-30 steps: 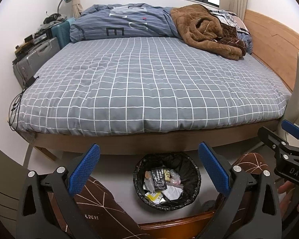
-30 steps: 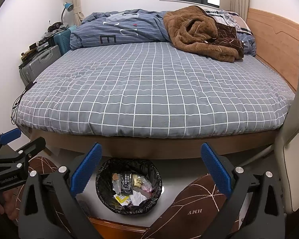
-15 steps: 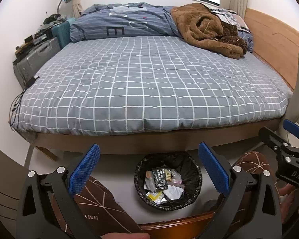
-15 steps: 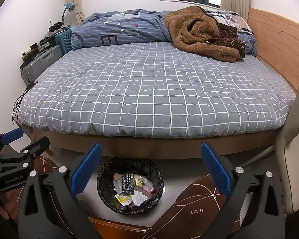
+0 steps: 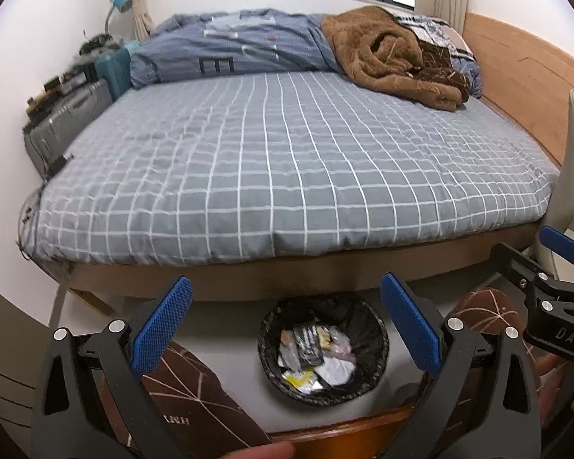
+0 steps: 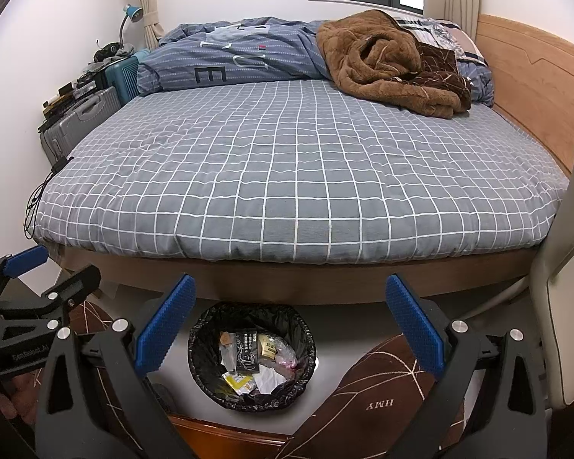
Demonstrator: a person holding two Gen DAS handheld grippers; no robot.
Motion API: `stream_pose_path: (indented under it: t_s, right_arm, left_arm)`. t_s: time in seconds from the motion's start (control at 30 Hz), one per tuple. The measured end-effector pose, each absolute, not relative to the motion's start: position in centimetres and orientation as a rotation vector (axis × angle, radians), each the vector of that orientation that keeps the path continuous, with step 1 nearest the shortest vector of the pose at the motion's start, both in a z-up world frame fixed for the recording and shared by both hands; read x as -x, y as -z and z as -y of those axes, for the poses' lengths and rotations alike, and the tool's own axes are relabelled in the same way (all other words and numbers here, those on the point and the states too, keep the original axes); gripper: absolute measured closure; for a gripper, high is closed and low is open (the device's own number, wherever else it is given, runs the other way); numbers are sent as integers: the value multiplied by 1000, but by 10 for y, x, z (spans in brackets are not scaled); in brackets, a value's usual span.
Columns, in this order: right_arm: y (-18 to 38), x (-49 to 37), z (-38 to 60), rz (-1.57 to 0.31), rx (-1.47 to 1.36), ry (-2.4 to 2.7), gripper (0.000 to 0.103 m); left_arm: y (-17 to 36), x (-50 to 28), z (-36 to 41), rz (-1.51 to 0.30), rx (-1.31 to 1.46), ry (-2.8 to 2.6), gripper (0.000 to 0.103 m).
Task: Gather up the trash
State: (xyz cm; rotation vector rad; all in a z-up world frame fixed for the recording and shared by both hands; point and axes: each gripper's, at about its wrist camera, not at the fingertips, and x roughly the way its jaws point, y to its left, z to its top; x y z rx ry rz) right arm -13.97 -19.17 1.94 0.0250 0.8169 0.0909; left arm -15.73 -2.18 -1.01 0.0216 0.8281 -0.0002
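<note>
Left wrist: left gripper (image 5: 285,325) wide, empty; one trash bin (image 5: 379,348) (black liner, wrappers and paper inside) on near floor by one bed (image 5: 287,160). Right wrist: right gripper (image 6: 290,323) wide, empty; same bin (image 6: 206,334) near left; one brown blanket (image 6: 386,61) far right.

The trash bin (image 5: 323,348) sits open-topped between two brown-clad knees (image 5: 195,394), the bed frame (image 5: 287,277) just beyond.
</note>
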Motion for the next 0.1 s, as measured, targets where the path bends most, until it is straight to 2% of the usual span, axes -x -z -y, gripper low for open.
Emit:
stream_pose_path:
  t_s: [0.1]
  right_arm:
    - [-20, 140, 192, -817, -26, -92, 7]
  left_arm:
    - [12, 156, 22, -838, -30, -12, 6]
